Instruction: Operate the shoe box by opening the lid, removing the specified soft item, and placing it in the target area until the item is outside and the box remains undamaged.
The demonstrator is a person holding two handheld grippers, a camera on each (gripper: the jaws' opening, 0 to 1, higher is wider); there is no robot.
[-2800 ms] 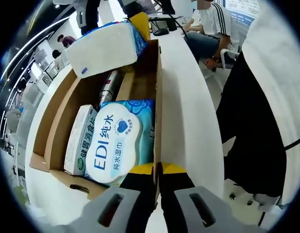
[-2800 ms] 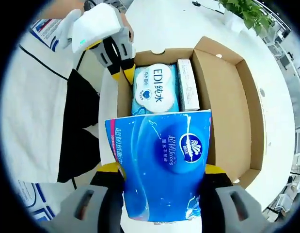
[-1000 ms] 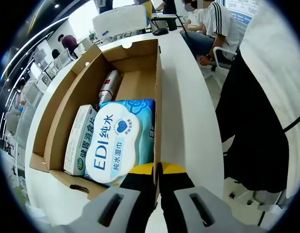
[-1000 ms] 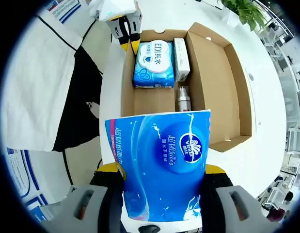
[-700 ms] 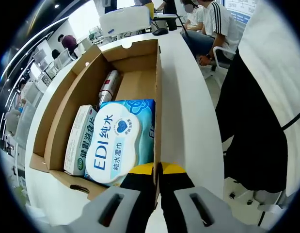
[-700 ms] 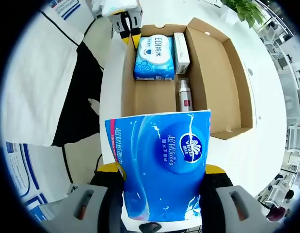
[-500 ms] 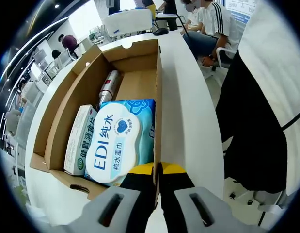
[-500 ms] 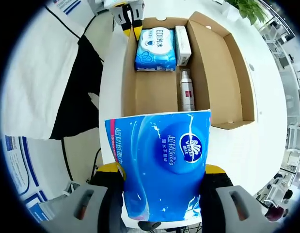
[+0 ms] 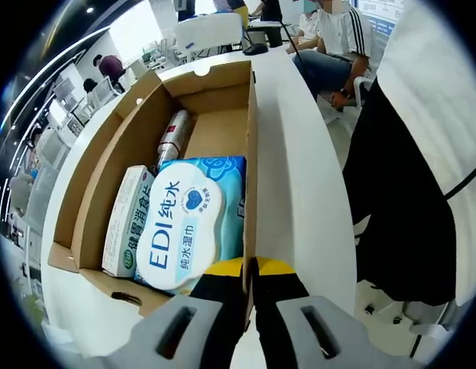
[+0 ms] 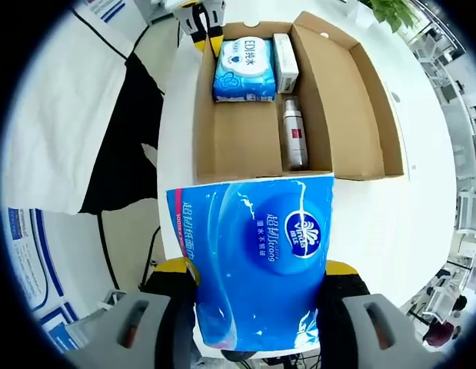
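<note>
The open cardboard shoe box [image 9: 91, 177] lies on a white table [image 9: 299, 192]. My left gripper [image 9: 251, 270] is shut on the box's near side wall. Inside lie a blue EDI wet-wipes pack [image 9: 184, 223], a white-green carton [image 9: 128, 223] and a spray bottle [image 9: 172, 138]. My right gripper [image 10: 257, 269] is shut on a blue soft tissue pack [image 10: 257, 254], held in the air outside the box's [image 10: 199, 100] end wall. Beyond it lie the wipes [image 10: 244, 60], carton [image 10: 285, 52] and bottle [image 10: 293, 138]. The left gripper [image 10: 201, 19] shows at the box's far corner.
A person in black trousers [image 9: 407, 192] and a white top stands close along the table's edge. People sit behind the table's far end [image 9: 337, 38]. A green plant [image 10: 391, 11] stands beyond the box. Bare tabletop [image 10: 430, 154] lies on the box's other side.
The right gripper has carried the tissue pack up and back off the box, past its end wall. The left gripper stays clamped on the box wall.
</note>
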